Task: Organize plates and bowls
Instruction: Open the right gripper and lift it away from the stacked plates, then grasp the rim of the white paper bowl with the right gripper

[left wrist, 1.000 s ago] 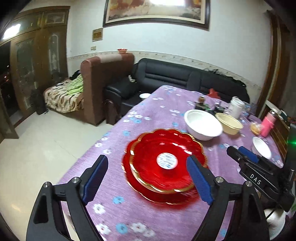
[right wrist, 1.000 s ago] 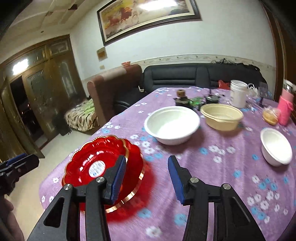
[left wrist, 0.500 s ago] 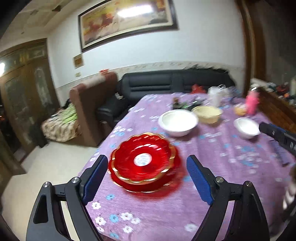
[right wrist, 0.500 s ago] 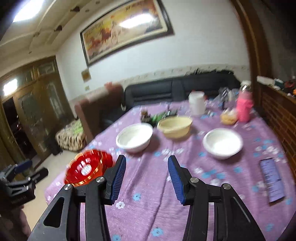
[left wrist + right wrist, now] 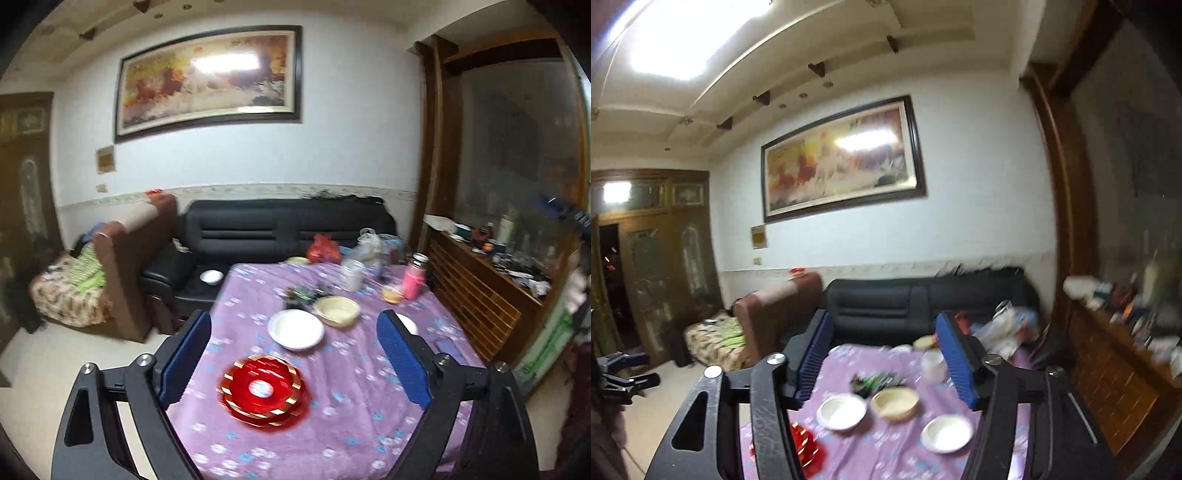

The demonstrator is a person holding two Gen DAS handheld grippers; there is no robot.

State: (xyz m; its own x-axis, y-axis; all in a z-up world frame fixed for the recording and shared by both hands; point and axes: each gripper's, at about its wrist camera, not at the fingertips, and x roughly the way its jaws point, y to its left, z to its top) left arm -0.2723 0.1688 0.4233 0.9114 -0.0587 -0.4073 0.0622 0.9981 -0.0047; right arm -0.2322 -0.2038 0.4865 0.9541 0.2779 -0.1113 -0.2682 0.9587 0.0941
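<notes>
Both tongs, left (image 5: 293, 354) and right (image 5: 882, 356), now farther back (spread, empty), red plates (image 5: 263, 387) well below.

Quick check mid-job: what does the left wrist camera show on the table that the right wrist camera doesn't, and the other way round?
Left wrist only: the whole stack of red plates and the pink bottle. Right wrist only: the small white bowl in full; the left view hides most of it behind a finger. Both: the large white bowl, the yellow bowl, the purple tablecloth, and open, empty grippers.
</notes>
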